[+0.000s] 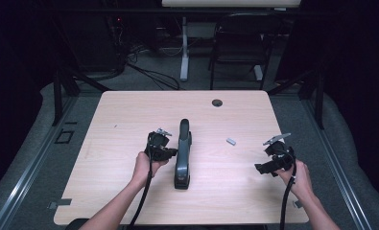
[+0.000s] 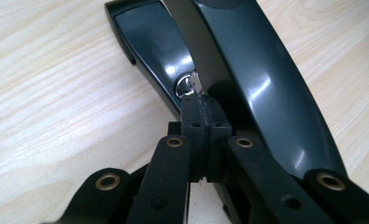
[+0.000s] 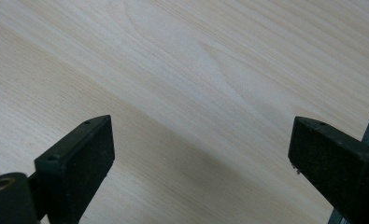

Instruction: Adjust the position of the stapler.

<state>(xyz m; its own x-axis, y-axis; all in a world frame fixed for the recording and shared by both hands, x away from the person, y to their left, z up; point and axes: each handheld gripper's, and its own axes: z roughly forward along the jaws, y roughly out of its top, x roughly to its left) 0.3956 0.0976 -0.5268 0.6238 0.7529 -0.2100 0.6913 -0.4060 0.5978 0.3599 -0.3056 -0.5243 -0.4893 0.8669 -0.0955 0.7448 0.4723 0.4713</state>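
1. We find the stapler [image 1: 182,154] lying near the middle of the desk [image 1: 129,115], its length running from the near edge toward the far edge, top arm raised off the base.
2. The left gripper [image 1: 170,152] is at the stapler's left flank. In the left gripper view its jaws are pressed together, and the tips [image 2: 204,116] sit in the gap between base and arm, against a small bright metal part [image 2: 190,86]. We cannot tell whether that part is pinched or merely touched.
3. The right gripper [image 1: 261,167] hangs over bare desk toward the right edge, jaws spread wide, holding nothing, well apart from the stapler.
4. A small grey piece [image 1: 231,141] lies loose on the desk between stapler and right gripper.
5. Risks, in our judgement:
   - Nothing steadies the stapler; a pull or push from the left tips could slide or roll it.
   - The closed tips have little purchase on the metal part and may slip off.
   - The raised arm could drop onto the tips if jolted.
   - The loose grey piece could be swept off by the right gripper's approach.
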